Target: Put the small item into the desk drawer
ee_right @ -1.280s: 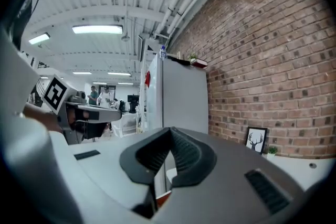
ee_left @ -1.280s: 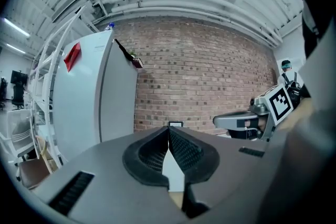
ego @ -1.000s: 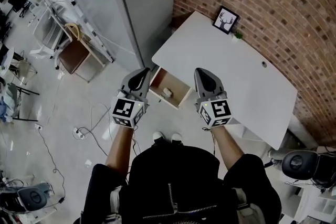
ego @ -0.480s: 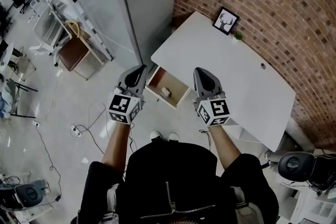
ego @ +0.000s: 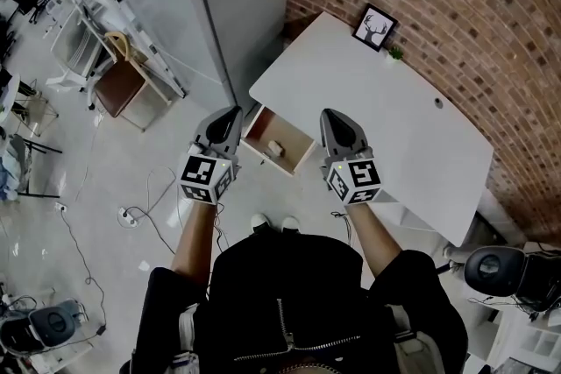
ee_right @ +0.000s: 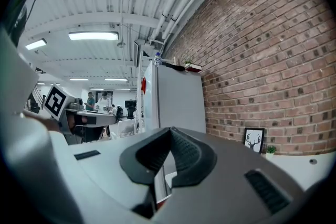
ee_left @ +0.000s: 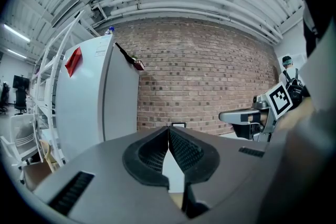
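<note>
— Where's the item (ego: 274, 148)?
— On the floor of the open drawer (ego: 301, 155), which is pulled out from under the tabletop's (ego: 377, 109) near corner.
— And the claws?
— From above, the drawer shows between them. The left claw (ego: 236, 112) is just left of it, the right claw (ego: 328, 114) just right. Neither touches the item.
— Holding anything?
— No. Each has its jaws pressed together with nothing between.
— Pose?
— Forearms reach forward side by side, claws level, pointing toward the brick wall (ego: 456, 4).

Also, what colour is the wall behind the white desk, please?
Red-brown brick wall, best seen in the head view.
</note>
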The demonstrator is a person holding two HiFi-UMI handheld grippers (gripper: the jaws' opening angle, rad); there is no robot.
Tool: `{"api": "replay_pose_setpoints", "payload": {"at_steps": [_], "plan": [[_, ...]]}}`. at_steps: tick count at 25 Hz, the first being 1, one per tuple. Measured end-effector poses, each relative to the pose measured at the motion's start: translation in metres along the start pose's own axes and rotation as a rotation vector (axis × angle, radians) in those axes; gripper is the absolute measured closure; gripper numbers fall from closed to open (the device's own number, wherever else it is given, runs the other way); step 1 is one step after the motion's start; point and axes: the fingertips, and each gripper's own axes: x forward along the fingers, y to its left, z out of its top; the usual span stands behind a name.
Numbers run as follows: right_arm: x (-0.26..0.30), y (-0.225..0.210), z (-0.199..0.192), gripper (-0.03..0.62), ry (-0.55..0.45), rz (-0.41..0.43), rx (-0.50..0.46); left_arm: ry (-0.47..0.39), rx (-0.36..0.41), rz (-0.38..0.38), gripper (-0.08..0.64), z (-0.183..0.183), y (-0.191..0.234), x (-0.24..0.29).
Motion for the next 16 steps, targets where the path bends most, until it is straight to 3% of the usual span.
{"api": "replay_pose_setpoints", "payload": {"at_steps": [16], "plan": [[0.0079,0.0054,-0.0043,0.591,0.005,0.014,0.006,0.011,-0.001,0.001,0.538,-0.0046,0.0047,0.003]]}}
